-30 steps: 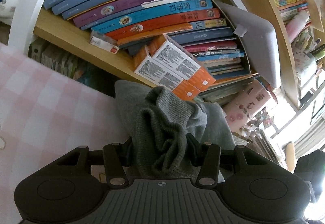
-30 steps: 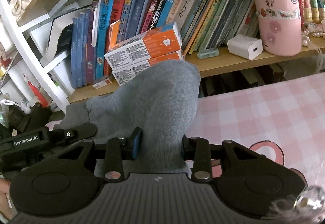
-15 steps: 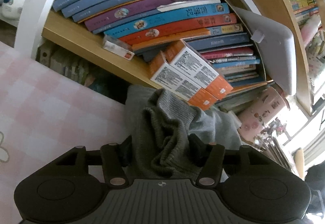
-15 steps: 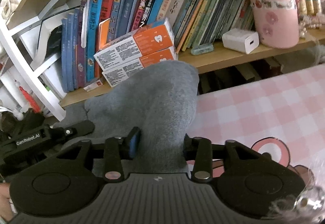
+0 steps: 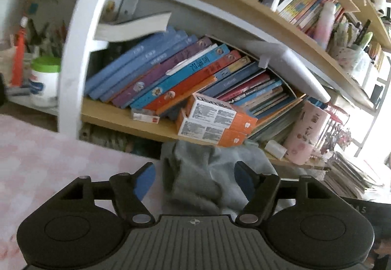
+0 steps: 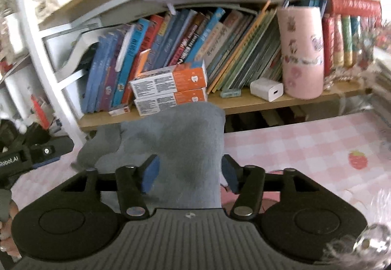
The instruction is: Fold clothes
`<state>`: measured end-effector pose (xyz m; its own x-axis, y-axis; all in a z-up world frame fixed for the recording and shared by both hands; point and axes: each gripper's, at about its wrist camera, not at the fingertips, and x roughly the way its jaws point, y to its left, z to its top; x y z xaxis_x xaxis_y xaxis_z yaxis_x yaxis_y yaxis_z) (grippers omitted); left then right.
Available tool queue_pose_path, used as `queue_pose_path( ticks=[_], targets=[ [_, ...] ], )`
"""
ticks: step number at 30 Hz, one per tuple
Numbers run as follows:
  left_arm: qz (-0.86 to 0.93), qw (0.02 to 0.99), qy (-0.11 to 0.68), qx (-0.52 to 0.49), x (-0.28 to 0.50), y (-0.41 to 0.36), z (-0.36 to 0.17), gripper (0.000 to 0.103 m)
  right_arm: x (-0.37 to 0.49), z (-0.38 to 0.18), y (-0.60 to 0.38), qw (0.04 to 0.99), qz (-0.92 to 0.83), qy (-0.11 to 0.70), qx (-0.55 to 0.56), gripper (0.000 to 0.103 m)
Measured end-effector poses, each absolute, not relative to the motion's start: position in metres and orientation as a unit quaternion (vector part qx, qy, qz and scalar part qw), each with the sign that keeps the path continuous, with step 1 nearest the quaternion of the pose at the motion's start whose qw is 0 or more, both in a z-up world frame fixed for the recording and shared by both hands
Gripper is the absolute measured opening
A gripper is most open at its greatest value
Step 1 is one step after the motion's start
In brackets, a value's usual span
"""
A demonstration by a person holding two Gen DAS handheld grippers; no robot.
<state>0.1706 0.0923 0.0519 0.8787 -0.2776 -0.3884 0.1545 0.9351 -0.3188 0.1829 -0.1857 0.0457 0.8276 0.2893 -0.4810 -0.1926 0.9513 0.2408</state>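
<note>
A grey knit garment [image 5: 195,172] lies bunched on the pink checked tablecloth [image 5: 48,160] in front of the bookshelf. My left gripper [image 5: 194,180] is open, its blue pads apart on either side of the cloth. In the right wrist view the same grey garment [image 6: 180,145] lies between the fingers of my right gripper [image 6: 188,173], which is also open with a gap at each pad. The left gripper's body [image 6: 36,152] shows at the left edge of the right wrist view, beside the garment.
A bookshelf [image 6: 244,101] full of leaning books stands right behind the table. Two orange boxes [image 6: 171,89], a white charger [image 6: 267,91] and a pink tumbler [image 6: 303,52] sit on its lower board. A white shelf post [image 5: 73,62] stands at the left.
Both grippers have opened and let go of the grey garment. Both have pulled back and tilted up, so more of the shelf shows. The garment has sunk lower on the table.
</note>
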Motion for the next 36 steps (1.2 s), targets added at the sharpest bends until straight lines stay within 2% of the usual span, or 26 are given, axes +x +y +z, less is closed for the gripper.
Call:
queue_pose_path(
  ticks=[4,9,15,19,22,31,36],
  targets=[
    [-0.098,0.963,0.220,-0.124,0.128,0.083,0.045,0.079,0.140,0.041,-0.182,0.956,0.123,0.258,0.061,0.060],
    [-0.069,0.971,0.206,-0.095,0.083,0.073,0.036,0.079,0.092,0.030,-0.190,0.958,0.124,0.248,0.074,0.060],
    [-0.050,0.976,0.204,-0.059,0.055,0.060,0.027,0.080,0.054,0.009,-0.194,0.965,0.098,0.235,0.055,0.060],
    [-0.045,0.980,0.191,-0.031,0.044,0.053,0.024,0.089,0.044,0.002,-0.192,0.970,0.087,0.225,0.039,0.060],
    [-0.045,0.982,0.181,-0.013,0.037,0.045,0.021,0.090,0.040,-0.001,-0.190,0.972,0.082,0.217,0.026,0.060],
    [-0.050,0.985,0.161,0.031,0.024,0.033,0.013,0.092,0.028,-0.009,-0.184,0.979,0.068,0.189,-0.012,0.071],
    [-0.049,0.985,0.164,0.023,0.024,0.036,0.013,0.092,0.025,-0.010,-0.184,0.981,0.064,0.182,-0.013,0.080]
  ],
)
